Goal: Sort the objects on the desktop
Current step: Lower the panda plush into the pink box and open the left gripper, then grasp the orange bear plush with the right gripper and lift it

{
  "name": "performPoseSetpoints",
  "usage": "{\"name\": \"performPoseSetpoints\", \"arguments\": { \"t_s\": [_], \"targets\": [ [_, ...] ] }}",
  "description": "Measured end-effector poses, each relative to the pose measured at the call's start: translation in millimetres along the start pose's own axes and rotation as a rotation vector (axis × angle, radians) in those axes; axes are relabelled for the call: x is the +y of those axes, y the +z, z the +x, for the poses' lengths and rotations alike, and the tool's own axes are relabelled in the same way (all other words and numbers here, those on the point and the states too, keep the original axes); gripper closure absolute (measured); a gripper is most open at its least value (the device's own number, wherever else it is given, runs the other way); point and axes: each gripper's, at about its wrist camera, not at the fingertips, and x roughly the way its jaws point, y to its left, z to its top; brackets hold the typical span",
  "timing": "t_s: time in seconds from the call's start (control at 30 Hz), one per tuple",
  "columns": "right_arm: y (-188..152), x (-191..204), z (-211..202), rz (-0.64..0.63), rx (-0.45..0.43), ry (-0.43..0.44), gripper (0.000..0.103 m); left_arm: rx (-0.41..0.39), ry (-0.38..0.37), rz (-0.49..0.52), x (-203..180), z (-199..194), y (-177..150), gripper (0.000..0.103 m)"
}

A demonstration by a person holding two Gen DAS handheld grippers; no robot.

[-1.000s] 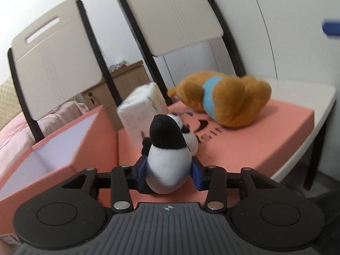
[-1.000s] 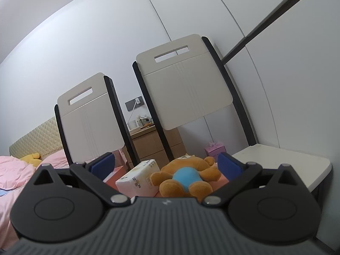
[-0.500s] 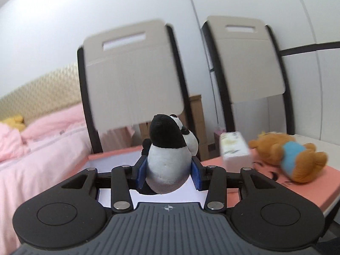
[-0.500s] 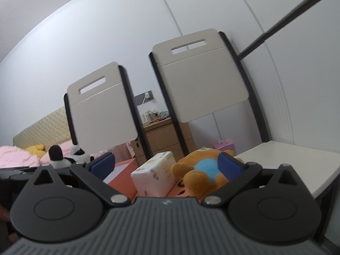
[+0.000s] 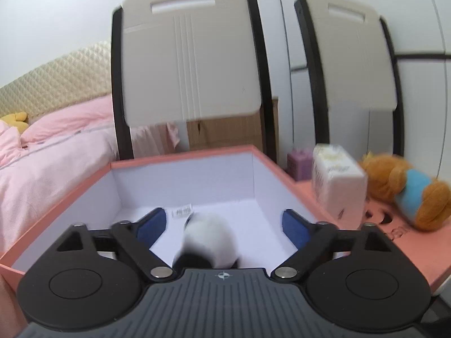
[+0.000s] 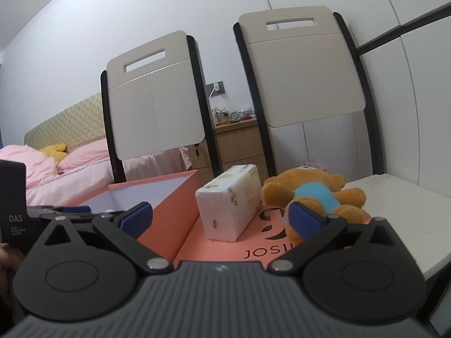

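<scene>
Panda plush (image 5: pixel 210 235): black-and-white soft toy, motion-blurred, at lower centre of the left wrist view. It sits between the two blue pads without touching either, over the white interior of the box. The white body faces up and the black part lies against the tool body. Whether it rests on the box floor cannot be told.

Left tool (image 5: pixel 222 224): jaws spread wide, nothing gripped. In the right wrist view it shows at the left edge, over the box.

Right tool (image 6: pixel 220 215): jaws spread wide, nothing gripped; held low over the near part of the pink lid.

Box (image 5: pixel 180 157): open, salmon-pink outside, white inside. A small white label with dark print lies on its floor; the print is too blurred to read.

Tissue pack (image 6: pixel 229 204): white soft-wrapped block with yellow print, lying on the pink lid just right of the box. Its small text is illegible.

Bear plush (image 6: pixel 313 194): orange-brown with a blue shirt, lying on its side at right of the tissue pack, partly behind the right pad of the right tool.

Pink lid (image 6: pixel 225 250): flat salmon surface on the white bench (image 6: pixel 408 211); black lettering "JOSI" readable, the rest hidden.

Left tool housing writing: "DAS" in white on the black block at the left edge of the right wrist view; the smaller lines below are unreadable.
</scene>
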Motion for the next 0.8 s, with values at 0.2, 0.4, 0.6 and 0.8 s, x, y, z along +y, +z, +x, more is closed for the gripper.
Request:
{"name": "performPoseSetpoints", "arguments": {
  "t_s": [0.2, 0.4, 0.6, 0.8],
  "targets": [
    [-2.8, 2.1, -8.0, -0.002, -0.014, -0.005, 0.000, -0.031, -0.004, 0.007, -5.9, -26.8, -8.2, 0.011],
    [-6.2, 5.0, -16.5, -0.006, -0.026, -0.009, 0.000, -0.067, 0.042, 0.005, -1.7, -63.6, -29.8, 0.006],
    [-13.5, 12.4, -23.8, -0.070, -0.024, -0.038, 0.000, -0.079, 0.044, -0.020, 8.0, -83.5, -39.2, 0.003],
    [-14.6, 11.2, -24.3, -0.105, -0.029, -0.087, 0.000, -0.097, 0.032, -0.024, 9.8, -86.0, -36.9, 0.000]
  ]
}}
